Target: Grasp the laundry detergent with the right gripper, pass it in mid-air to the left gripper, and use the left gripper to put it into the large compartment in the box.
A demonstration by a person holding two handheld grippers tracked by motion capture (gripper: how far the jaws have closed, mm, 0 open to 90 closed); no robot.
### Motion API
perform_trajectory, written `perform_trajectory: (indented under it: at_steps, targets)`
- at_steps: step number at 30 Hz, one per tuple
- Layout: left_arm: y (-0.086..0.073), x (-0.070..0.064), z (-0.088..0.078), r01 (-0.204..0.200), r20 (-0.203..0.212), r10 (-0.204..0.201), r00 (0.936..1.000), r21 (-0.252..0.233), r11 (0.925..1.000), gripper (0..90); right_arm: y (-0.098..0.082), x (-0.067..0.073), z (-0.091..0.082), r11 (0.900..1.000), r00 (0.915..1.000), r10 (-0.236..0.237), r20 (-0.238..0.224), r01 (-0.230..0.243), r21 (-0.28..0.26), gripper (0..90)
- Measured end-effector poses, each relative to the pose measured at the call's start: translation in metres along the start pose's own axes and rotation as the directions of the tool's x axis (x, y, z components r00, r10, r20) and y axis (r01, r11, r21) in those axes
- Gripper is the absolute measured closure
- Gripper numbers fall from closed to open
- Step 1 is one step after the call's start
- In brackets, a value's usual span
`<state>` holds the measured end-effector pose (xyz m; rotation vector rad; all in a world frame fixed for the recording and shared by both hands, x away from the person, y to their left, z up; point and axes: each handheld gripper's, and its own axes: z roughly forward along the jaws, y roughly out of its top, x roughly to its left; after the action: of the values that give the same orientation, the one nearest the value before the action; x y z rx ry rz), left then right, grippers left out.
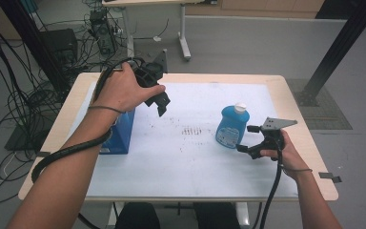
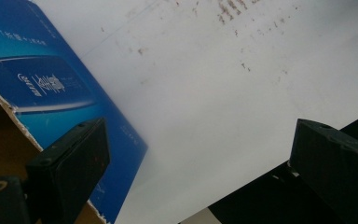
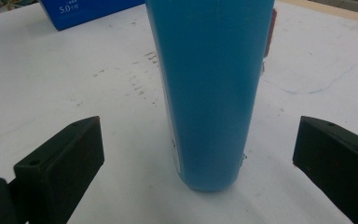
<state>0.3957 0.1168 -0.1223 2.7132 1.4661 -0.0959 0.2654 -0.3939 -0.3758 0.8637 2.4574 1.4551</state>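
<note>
the bottle (image 1: 232, 127) stands upright on the white sheet (image 1: 195, 157) of the desk (image 1: 310, 143), at the right side, its long axis vertical and its white cap (image 1: 240, 107) on top. the right tool (image 1: 249, 139) is just beside it, low and level, pointing at the lower body from the right. in the right gripper view the blue bottle (image 3: 209, 93) stands between the spread jaws, not touching either pad, a little farther in. the right hand is clearly the nearer one. the left tool (image 1: 161, 106) hangs above the desk near the blue box (image 1: 119, 133), well apart from the bottle, jaws also spread and holding nothing. the next move probably needs a short push forward, then closing.
</note>
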Motion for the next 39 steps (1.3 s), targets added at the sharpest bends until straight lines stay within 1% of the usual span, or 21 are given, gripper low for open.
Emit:
perform_trajectory:
  at_steps: [6,10,12,13,16,21,23,26,30,38,39]
  targets:
    - [0.0018,-0.0014,-0.0005,-0.001,-0.003,0.001,1.0000,0.007,1.0000,5.6,0.0004,0.0004,0.0000,1.000,1.0000,-0.001,0.000,0.001,0.000,1.8]
    - [0.0007,-0.0021,-0.0009,-0.001,-0.005,0.001,1.0000,0.001,1.0000,5.7,0.0004,0.0005,-0.0003,1.000,1.0000,-0.002,0.000,0.002,-0.002,1.8]
    - [0.0008,-0.0019,-0.0012,-0.007,-0.007,0.007,0.9999,0.004,1.0000,5.7,0.0002,0.0005,-0.0006,1.000,1.0000,-0.004,0.001,0.004,-0.002,2.0]
    - [0.0000,-0.0023,-0.0006,-0.002,-0.008,0.002,1.0000,-0.001,1.0000,5.7,0.0003,0.0006,-0.0009,1.000,1.0000,-0.003,0.002,0.003,0.000,2.0]
    - [0.0013,-0.0030,0.0008,-0.003,-0.012,0.003,0.9999,0.007,1.0000,5.7,-0.0003,0.0001,-0.0015,1.000,1.0000,-0.001,0.002,0.001,0.000,2.0]
    - [0.0029,-0.0035,0.0007,-0.011,-0.010,0.011,0.9999,0.011,0.9999,5.7,-0.0007,0.0002,-0.0020,1.000,1.0000,0.000,0.003,0.000,0.000,2.0]
    - [0.0021,-0.0039,0.0011,-0.005,-0.007,0.005,1.0000,0.004,1.0000,5.7,-0.0010,0.0003,-0.0022,1.000,1.0000,0.002,0.003,-0.002,-0.002,2.0]
    - [0.0041,-0.0038,0.0012,-0.016,-0.009,0.016,0.9998,0.015,0.9998,5.8,-0.0012,0.0003,-0.0022,1.000,1.0000,0.003,0.002,-0.003,0.001,2.0]
    - [0.0032,-0.0039,0.0018,-0.010,-0.006,0.010,0.9999,0.011,0.9999,5.8,-0.0015,0.0005,-0.0023,1.000,1.0000,0.003,0.004,-0.003,0.000,2.0]
    - [0.0043,-0.0055,0.0011,-0.020,-0.009,0.020,0.9998,0.018,0.9996,5.8,-0.0041,-0.0004,-0.0014,1.000,0.9999,0.011,-0.001,-0.011,-0.007,2.0]
    - [0.0042,-0.0058,0.0010,-0.016,-0.009,0.016,0.9998,0.016,0.9997,5.9,-0.0042,-0.0004,-0.0012,1.000,0.9999,0.012,0.000,-0.012,-0.007,2.0]
